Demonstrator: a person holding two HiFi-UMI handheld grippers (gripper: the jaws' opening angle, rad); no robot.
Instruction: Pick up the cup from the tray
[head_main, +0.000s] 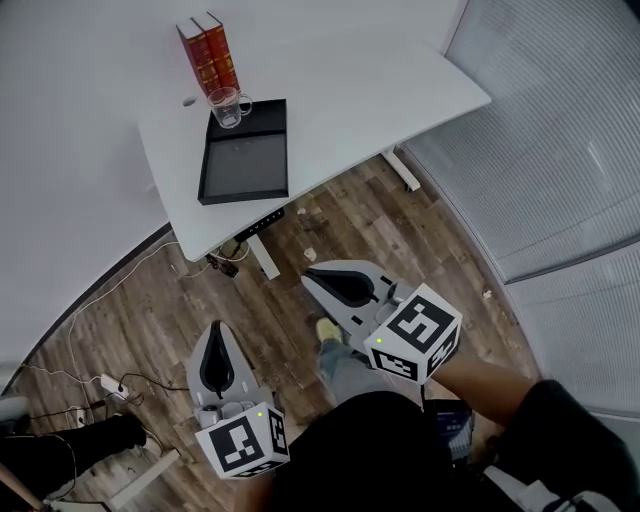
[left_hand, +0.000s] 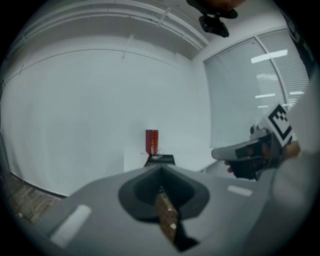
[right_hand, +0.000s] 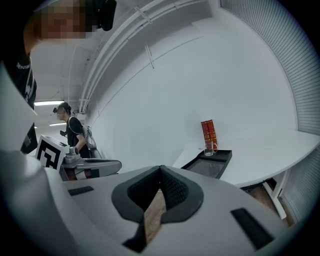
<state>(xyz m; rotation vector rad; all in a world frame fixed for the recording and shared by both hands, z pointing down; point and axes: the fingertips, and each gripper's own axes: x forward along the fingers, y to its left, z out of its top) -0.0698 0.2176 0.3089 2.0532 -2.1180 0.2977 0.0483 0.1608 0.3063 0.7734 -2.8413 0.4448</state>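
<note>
A clear glass cup (head_main: 228, 106) with a handle stands upright at the far end of a black tray (head_main: 243, 165) on a white table (head_main: 350, 90). In the right gripper view the cup (right_hand: 210, 147) and tray (right_hand: 207, 167) lie far ahead. My left gripper (head_main: 217, 330) and right gripper (head_main: 312, 279) hang low over the wooden floor, well short of the table. Both are shut and empty, as the left gripper (left_hand: 160, 171) and right gripper (right_hand: 160, 168) views show. The left gripper view shows only the tray's (left_hand: 161, 160) near edge.
Two red books (head_main: 208, 55) stand just behind the cup. The table's legs (head_main: 262, 255) stand between me and the tray. Cables and a power strip (head_main: 112, 385) lie on the floor at the left. Blinds (head_main: 560, 140) close the right side. Another person (right_hand: 75, 132) stands at the left.
</note>
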